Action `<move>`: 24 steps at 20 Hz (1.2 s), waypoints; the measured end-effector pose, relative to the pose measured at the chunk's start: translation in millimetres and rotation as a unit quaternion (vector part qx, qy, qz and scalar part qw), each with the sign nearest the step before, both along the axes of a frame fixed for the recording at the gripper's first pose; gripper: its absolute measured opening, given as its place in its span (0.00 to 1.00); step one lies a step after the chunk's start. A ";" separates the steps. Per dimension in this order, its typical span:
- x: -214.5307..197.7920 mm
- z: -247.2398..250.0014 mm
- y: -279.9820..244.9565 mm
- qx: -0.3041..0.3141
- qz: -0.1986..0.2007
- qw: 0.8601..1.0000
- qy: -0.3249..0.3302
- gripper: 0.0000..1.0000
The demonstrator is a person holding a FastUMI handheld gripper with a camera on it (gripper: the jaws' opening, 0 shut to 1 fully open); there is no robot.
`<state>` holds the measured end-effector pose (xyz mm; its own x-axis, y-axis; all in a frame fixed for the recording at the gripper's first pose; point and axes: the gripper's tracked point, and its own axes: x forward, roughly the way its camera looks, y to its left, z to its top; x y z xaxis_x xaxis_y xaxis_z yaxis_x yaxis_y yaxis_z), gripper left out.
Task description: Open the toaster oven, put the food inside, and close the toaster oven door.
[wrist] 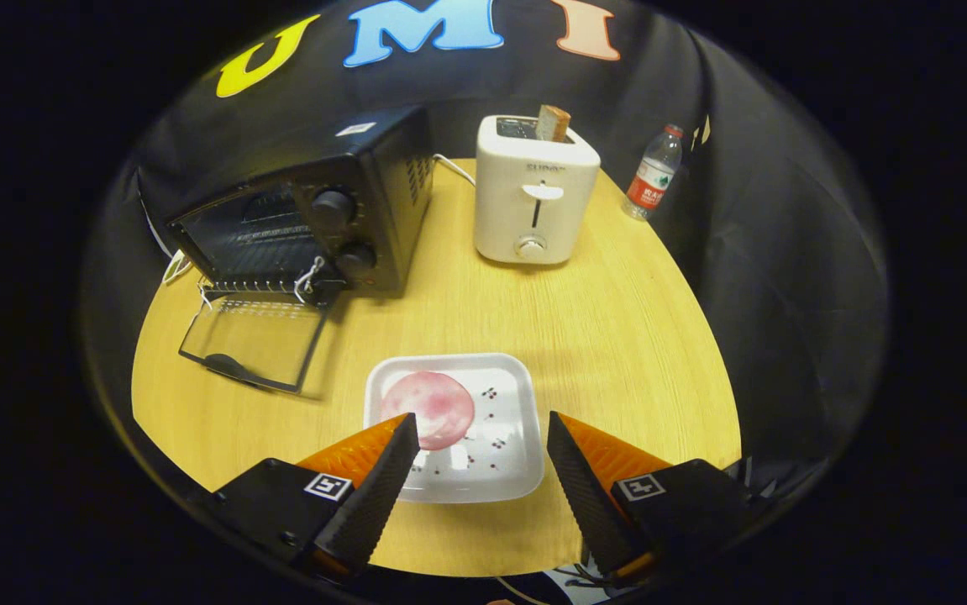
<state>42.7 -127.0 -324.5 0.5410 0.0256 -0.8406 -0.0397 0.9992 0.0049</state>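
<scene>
Gripper (479, 420) fingers spread wide, holding nothing, over the near part of the white tray (510, 470). Round pink food slice (441, 405) lies in the tray, by the left finger. Toaster oven (315, 210) at 10 o'clock, door (252, 340) dropped open. White toaster (533, 193) at 12 holds a bread piece (552, 123).

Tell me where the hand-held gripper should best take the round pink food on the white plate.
Probably at its far rounded edge: the pink food lies flat on the white plate, partly behind one finger of the open hand-held gripper. Come from above, one finger on each side.
</scene>
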 end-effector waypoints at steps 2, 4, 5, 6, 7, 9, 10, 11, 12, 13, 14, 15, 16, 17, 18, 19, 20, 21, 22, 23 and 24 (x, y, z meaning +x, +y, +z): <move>4.1 -15.9 -13.1 0.000 0.012 1.000 0.023 0.99; 5.2 -31.5 -23.3 0.002 0.022 0.999 0.046 0.99; 7.1 -38.0 -25.8 0.007 0.025 0.998 0.056 0.99; 8.7 -45.3 -28.4 0.011 0.028 0.997 0.067 0.98; 11.3 -50.6 -29.3 0.016 0.030 0.997 0.076 0.98; 16.8 -59.0 -29.9 0.024 0.035 0.995 0.089 0.98; 18.2 -64.0 -29.9 0.026 0.038 0.994 0.096 0.98; 18.3 -67.6 -29.5 0.027 0.039 0.993 0.104 0.98; 15.7 -67.4 -30.8 0.024 0.038 0.993 0.111 0.87; 18.9 -63.6 -27.3 0.032 0.038 0.993 0.108 0.76; 19.6 -69.1 -23.2 0.043 0.048 0.992 0.109 0.65; 16.3 -57.7 -22.4 0.047 0.047 0.991 0.114 0.54; 18.8 -66.4 -20.4 0.052 0.040 0.991 0.116 0.43; 19.3 -70.7 -20.6 0.053 0.038 0.991 0.121 0.32; 20.0 -67.7 -23.5 0.055 0.029 0.990 0.123 0.32; 19.1 -68.1 -23.1 0.066 0.022 0.989 0.131 0.19; 22.6 -68.8 -22.6 0.077 0.021 0.989 0.127 0.17; 20.6 -64.7 -23.8 0.082 0.025 0.988 0.130 0.08; 23.0 -68.6 -24.1 0.087 0.033 0.988 0.124 0.04; 20.3 -70.8 -23.1 0.088 0.040 0.987 0.127 0.02; 19.2 -69.3 -22.9 0.092 0.039 0.987 0.128 0.02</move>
<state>61.9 -149.9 -393.8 0.3020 0.2229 -0.9269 -0.0903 0.9746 0.2050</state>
